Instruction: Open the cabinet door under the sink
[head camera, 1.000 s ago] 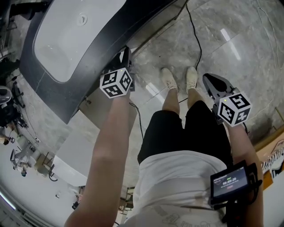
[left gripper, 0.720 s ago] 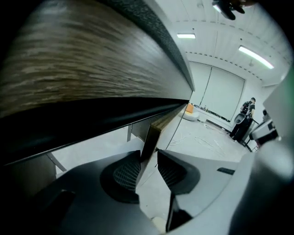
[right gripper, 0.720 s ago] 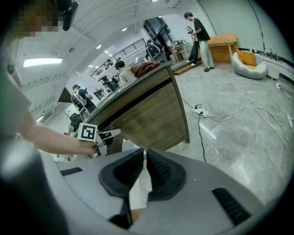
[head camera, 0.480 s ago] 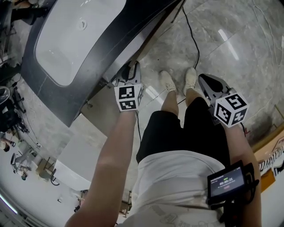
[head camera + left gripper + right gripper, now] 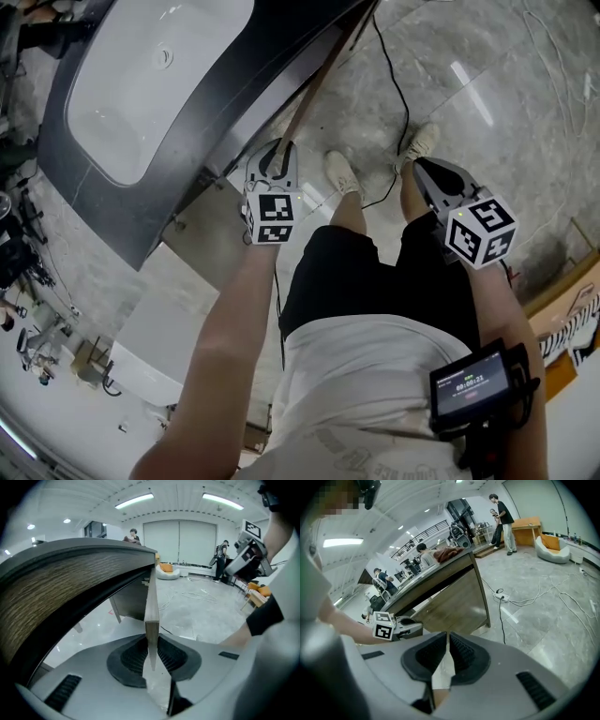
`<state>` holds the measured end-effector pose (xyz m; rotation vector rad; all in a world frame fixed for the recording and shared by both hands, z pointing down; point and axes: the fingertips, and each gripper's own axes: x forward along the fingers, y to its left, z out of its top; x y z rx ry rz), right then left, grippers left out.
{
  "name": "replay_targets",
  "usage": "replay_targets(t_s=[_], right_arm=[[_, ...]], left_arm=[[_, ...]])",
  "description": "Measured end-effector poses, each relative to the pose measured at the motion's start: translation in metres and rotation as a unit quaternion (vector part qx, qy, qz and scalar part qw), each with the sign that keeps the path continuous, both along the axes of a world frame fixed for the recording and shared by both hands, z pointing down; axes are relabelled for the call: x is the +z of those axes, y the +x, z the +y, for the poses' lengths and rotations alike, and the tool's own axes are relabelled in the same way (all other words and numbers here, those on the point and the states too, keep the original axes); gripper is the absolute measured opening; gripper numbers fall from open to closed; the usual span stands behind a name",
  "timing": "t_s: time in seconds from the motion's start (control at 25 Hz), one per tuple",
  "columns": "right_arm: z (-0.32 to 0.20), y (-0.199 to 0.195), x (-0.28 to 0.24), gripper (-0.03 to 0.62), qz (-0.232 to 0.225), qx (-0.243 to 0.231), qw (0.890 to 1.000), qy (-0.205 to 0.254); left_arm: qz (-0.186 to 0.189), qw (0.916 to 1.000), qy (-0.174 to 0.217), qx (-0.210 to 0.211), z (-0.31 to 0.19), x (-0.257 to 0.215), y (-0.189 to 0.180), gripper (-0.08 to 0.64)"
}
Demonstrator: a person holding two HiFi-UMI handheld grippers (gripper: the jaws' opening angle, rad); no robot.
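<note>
Left hand-held gripper [image 5: 151,648] closing jaws on free edge of cabinet door [image 5: 151,613]; pads pressing both faces. Door standing ajar under bench [image 5: 56,150] front edge, long axis running straight ahead of jaws. Right hand-held gripper [image 5: 446,653] hanging shut, empty, well apart.

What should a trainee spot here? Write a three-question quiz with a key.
1. What stands between the jaws of the left gripper? A) the edge of the door B) a cup C) nothing
2. True or false: the right gripper grips the door too.
3. Fill in: the sink is ___ in colour.
Key: 1 A, and the jaws are closing on it. 2 false: it is shut, empty and held away from the door. 3 white.
</note>
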<state>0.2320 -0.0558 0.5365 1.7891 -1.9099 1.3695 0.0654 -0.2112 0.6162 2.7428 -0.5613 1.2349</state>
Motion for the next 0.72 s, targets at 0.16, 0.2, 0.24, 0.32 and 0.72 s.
replay_targets(t_s=[0.16,0.2,0.24,0.32,0.72], right_arm=[[0.006,0.015,0.001,0.031,0.001,-0.001,1.000,-0.005],[0.007,0.019,0.000,0.031,0.001,-0.001,1.000,-0.004],[0.007,0.023,-0.001,0.031,0.000,-0.003,1.000,-0.002],[0.006,0.033,-0.004,0.031,-0.001,-0.008,1.000,0.003],[0.038,0.087,0.001,0.031,-0.012,-0.050,0.999,0.002]], left_arm=[[0.001,0.9995,-0.029,0.012,0.032,0.002,0.015,0.071],[-0.002,0.9994,-0.034,-0.004,0.034,0.003,0.014,0.069],[-0.006,0.9991,-0.036,-0.019,0.034,0.004,0.013,0.069],[-0.012,0.9985,-0.037,-0.037,0.033,0.003,0.013,0.069],[-0.032,0.9936,-0.063,-0.088,0.073,0.007,0.030,0.066]])
